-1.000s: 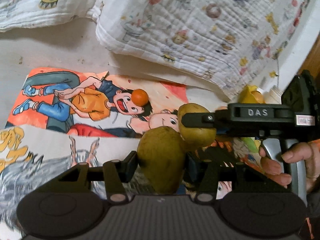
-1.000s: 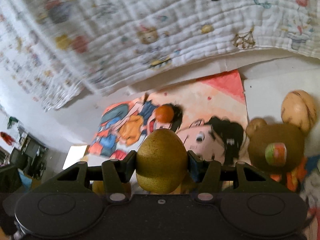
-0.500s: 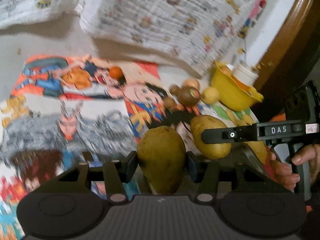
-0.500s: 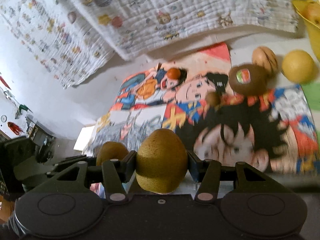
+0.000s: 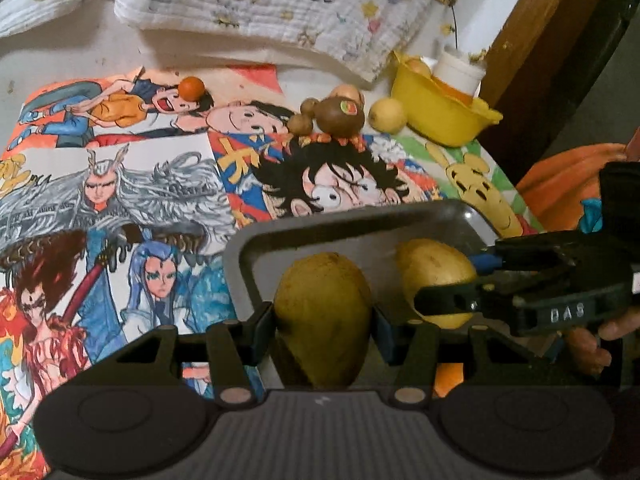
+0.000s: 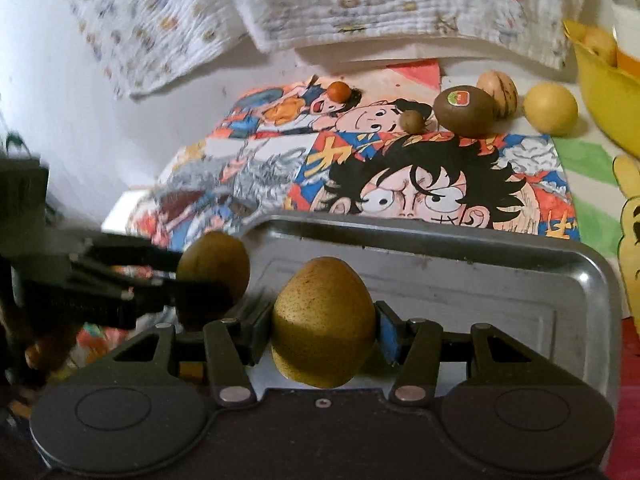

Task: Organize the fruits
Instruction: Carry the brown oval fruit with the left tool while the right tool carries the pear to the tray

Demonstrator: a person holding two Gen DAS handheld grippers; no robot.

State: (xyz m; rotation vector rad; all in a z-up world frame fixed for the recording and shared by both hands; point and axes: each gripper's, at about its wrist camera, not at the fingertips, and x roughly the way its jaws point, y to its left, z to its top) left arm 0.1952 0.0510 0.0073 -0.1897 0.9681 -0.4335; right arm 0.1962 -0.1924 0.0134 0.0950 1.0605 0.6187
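Two pears are held, one squeezed in the left gripper [image 5: 323, 320], one in the right gripper [image 6: 323, 332], both tilted down over the metal tray [image 6: 520, 280]. Pears bruise, so hold the fat middle softly. Farther off sit a kiwi [image 6: 464, 111] and yellow bowl [image 5: 440, 116].

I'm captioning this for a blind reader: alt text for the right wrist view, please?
The right gripper grips a yellow pear above a metal tray. To its left, the left gripper grips another pear; loose fruit lies on cartoon posters behind.
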